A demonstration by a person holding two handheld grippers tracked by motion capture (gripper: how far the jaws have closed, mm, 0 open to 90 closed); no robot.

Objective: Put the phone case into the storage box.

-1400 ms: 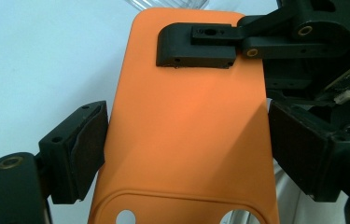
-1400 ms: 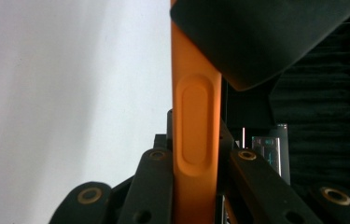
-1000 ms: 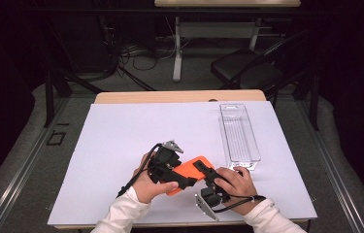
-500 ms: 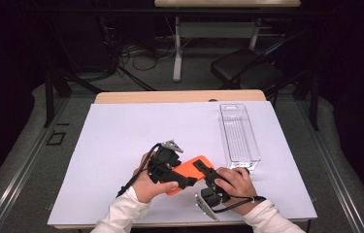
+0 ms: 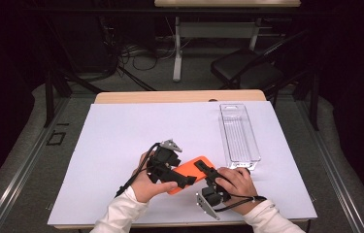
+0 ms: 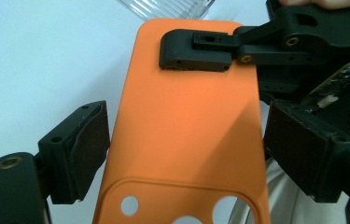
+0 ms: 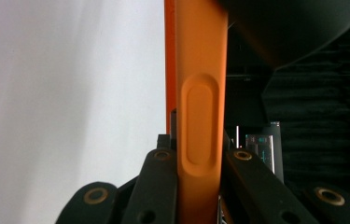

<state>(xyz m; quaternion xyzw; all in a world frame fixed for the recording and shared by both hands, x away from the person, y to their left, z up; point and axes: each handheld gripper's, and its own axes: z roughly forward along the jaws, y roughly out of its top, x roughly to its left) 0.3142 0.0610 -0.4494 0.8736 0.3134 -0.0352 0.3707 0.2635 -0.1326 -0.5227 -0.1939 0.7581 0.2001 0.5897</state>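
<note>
A clear plastic tray [image 5: 239, 133] lies lengthwise on the right part of a white sheet [image 5: 121, 131] that covers a wooden table [image 5: 179, 96]; nothing can be seen inside the tray, and its ribbed end shows at the top of the left gripper view [image 6: 165, 7]. Beyond the table the room is dark, with a black chair [image 5: 247, 68], a pale desk leg and cables on a grey floor. Near the front edge of the sheet, just left of the tray's near end, an orange phone case [image 5: 191, 172] is held up off the sheet between both grippers. The left gripper [image 5: 170, 167], in the person's left hand [image 5: 148, 184], has its jaws spread wide on either side of the case's long edges, with gaps to both pads [image 6: 91, 140]. The case [image 6: 186, 121] shows its camera holes at the bottom of that view. The right gripper [image 5: 208, 177], in the right hand [image 5: 238, 182], is clamped on the case, one jaw pressed flat on its back near the far end. In the right gripper view the case [image 7: 198, 93] stands edge-on, pinched tight between the two jaws, a raised side button facing the camera. Both white sleeves come in from the bottom.
</note>
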